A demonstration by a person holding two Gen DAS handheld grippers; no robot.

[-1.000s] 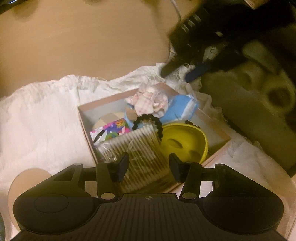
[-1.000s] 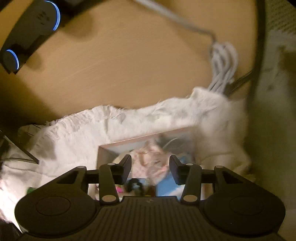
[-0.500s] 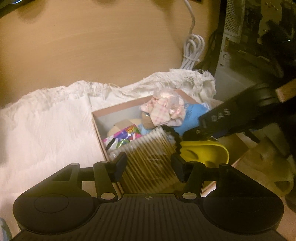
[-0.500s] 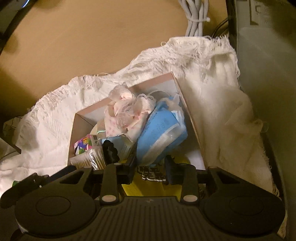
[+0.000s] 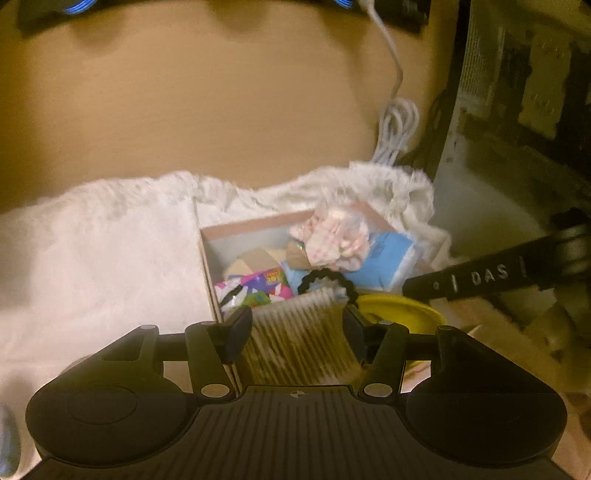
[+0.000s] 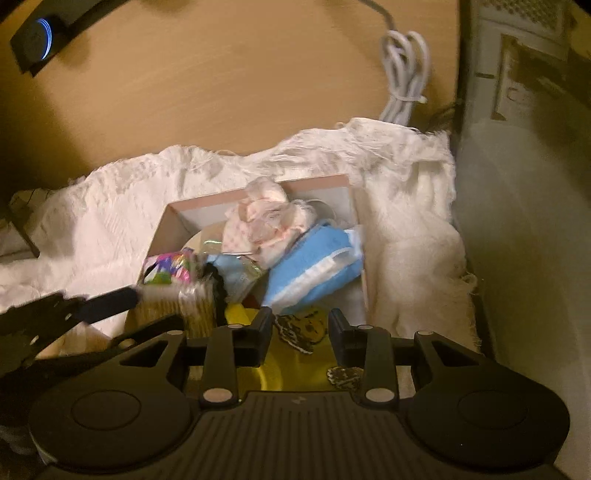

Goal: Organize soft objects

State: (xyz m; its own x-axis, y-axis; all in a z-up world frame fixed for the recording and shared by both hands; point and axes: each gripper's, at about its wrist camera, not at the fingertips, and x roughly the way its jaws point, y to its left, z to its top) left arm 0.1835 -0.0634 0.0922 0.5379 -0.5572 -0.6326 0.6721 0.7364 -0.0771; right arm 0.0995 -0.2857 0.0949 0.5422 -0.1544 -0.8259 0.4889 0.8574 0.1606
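A shallow cardboard box (image 5: 207, 251) (image 6: 207, 202) lies on a white cloth (image 5: 96, 251) (image 6: 406, 192). In it are a pink-white frilly fabric piece (image 5: 332, 236) (image 6: 266, 221), a blue soft pack (image 5: 388, 258) (image 6: 314, 266), a colourful packet (image 5: 258, 288) (image 6: 170, 267), a black scrunchie (image 5: 325, 277), a pack of cotton swabs (image 5: 299, 332) (image 6: 195, 302) and a yellow dish (image 5: 399, 314) (image 6: 273, 369). My left gripper (image 5: 297, 332) is open, its jaws on either side of the swab pack. My right gripper (image 6: 300, 328) is open and empty above the yellow dish.
The cloth lies on a wooden desk (image 5: 184, 110) (image 6: 221, 74). A coiled white cable (image 5: 399, 125) (image 6: 406, 74) lies behind the box. A computer case (image 5: 517, 110) (image 6: 524, 110) stands at the right. A black device with a blue light (image 6: 37, 33) sits far left.
The right gripper has swung from above the pink fabric down to the near end of the box. The left gripper has stayed around the swab pack while its view shifted right.
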